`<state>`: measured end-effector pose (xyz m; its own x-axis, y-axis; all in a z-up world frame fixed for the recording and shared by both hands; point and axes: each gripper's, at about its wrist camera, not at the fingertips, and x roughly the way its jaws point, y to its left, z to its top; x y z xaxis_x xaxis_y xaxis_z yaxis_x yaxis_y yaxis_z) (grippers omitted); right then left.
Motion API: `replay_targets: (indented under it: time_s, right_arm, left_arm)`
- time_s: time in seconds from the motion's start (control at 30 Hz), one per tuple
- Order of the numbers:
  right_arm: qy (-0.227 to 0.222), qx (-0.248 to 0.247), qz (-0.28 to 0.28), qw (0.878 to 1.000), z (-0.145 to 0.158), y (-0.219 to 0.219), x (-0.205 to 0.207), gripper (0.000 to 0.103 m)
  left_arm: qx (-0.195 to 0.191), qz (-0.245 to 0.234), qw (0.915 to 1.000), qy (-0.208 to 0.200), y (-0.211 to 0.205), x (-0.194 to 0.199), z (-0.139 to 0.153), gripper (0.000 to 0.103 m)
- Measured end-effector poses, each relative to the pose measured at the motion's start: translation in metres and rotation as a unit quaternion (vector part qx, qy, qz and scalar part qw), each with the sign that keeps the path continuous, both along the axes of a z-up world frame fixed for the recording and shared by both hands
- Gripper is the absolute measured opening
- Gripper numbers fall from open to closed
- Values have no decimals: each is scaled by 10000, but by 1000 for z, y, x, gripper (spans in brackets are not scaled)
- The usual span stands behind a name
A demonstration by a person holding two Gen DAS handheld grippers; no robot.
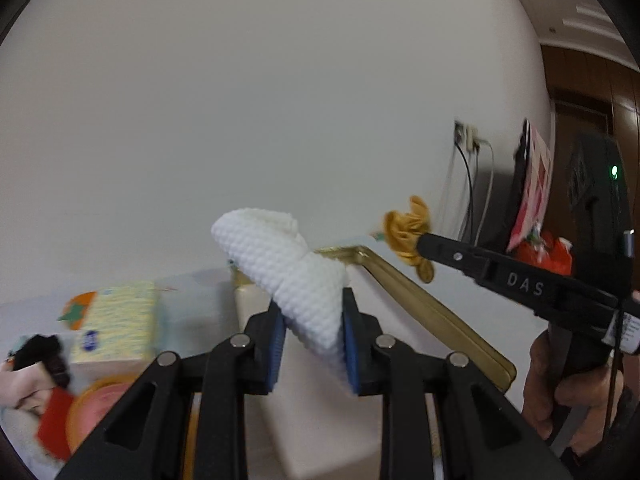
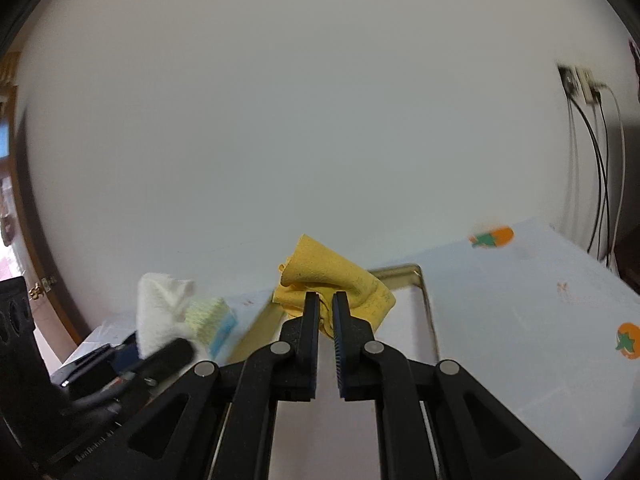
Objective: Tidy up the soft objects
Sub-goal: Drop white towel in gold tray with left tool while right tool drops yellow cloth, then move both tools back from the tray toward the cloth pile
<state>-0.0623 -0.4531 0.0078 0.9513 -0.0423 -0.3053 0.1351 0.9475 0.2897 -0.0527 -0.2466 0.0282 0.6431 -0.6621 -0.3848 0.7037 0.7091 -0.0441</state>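
In the left wrist view my left gripper (image 1: 312, 320) is shut on a white waffle-textured cloth (image 1: 280, 264), which sticks up and leans left from between the blue pads. It hangs over a white tray with a gold rim (image 1: 440, 320). To the right, my right gripper (image 1: 422, 246) pinches a crumpled yellow cloth (image 1: 406, 232). In the right wrist view that gripper (image 2: 326, 304) is shut on the yellow cloth (image 2: 332, 276) above the tray's gold rim (image 2: 426, 304). The white cloth (image 2: 156, 312) shows blurred at the left in the left gripper (image 2: 160, 350).
A yellow-patterned tissue pack (image 1: 120, 320) lies left of the tray, with a black item (image 1: 44, 352) and an orange round lid (image 1: 100, 400) nearby. The tablecloth with orange fruit prints (image 2: 492, 236) stretches right. A wall socket with cables (image 1: 466, 136) and red packaging (image 1: 548, 254) are at the right.
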Motion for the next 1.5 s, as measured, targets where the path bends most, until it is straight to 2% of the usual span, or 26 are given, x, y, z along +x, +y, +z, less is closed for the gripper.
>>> replay_targets:
  time_s: [0.13, 0.23, 0.4, 0.53, 0.57, 0.6, 0.63, 0.67, 0.7, 0.73, 0.83, 0.87, 0.9, 1.0, 1.2, 1.4, 1.5]
  right_arm:
    - [310, 204, -85, 9993, -9, -14, 8, 8]
    - [498, 431, -48, 9978, -13, -19, 16, 8]
    - [758, 543, 109, 9956, -22, -18, 24, 8]
    - [715, 510, 162, 9960, -21, -21, 27, 13]
    - [742, 532, 245, 9955, -23, -26, 32, 19]
    - [740, 552, 326, 9952, -23, -26, 32, 27]
    - [687, 571, 362, 9953, -23, -27, 31, 32]
    - [548, 613, 408, 9958, -20, -28, 27, 44]
    - [400, 657, 419, 9962, -17, -28, 21, 58]
    - [260, 668, 356, 9968, -14, -29, 16, 63]
    - [-477, 457, -385, 9971, 2, -35, -13, 69]
    - [-571, 377, -592, 9959, 5, -36, -19, 77]
    - [-639, 314, -798, 9943, 7, -37, -24, 80]
    - [-699, 277, -1200, 9899, 8, -39, -30, 80]
    - [-576, 403, -1374, 9880, 6, -41, -32, 80]
    - [-569, 191, -1552, 9861, -3, -35, -29, 80]
    - [-813, -131, -1781, 9806, -2, -24, -39, 80]
  left_arm:
    - [201, -71, 9996, 203, -30, 14, -8, 24]
    - [342, -121, 9986, 377, -37, 19, -13, 24]
    - [489, -84, 9979, 421, -38, 20, -19, 24]
    - [544, 94, 9980, 315, -37, 19, -19, 37]
    - [559, 132, 9980, 277, -37, 18, -19, 49]
    - [559, 185, 9980, 222, -36, 16, -18, 56]
    - [522, 228, 9982, 178, -33, 14, -17, 70]
    - [498, 271, 9983, 138, -31, 14, -16, 79]
    - [472, 342, 9983, 34, -28, 11, -14, 80]
    - [485, 391, 9980, -68, -26, 9, -12, 81]
    - [501, 679, 9958, -357, -16, 6, -9, 81]
    - [461, 808, 9947, -432, -12, 5, -7, 83]
    - [390, 943, 9936, -486, -6, 5, -6, 83]
    - [218, 1258, 9900, -608, 8, 6, 0, 88]
    - [2, 1522, 9854, -758, 27, 5, 1, 93]
    - [-21, 1613, 9837, -801, 45, 3, -2, 95]
    - [-97, 1761, 9803, -890, 59, 1, 0, 96]
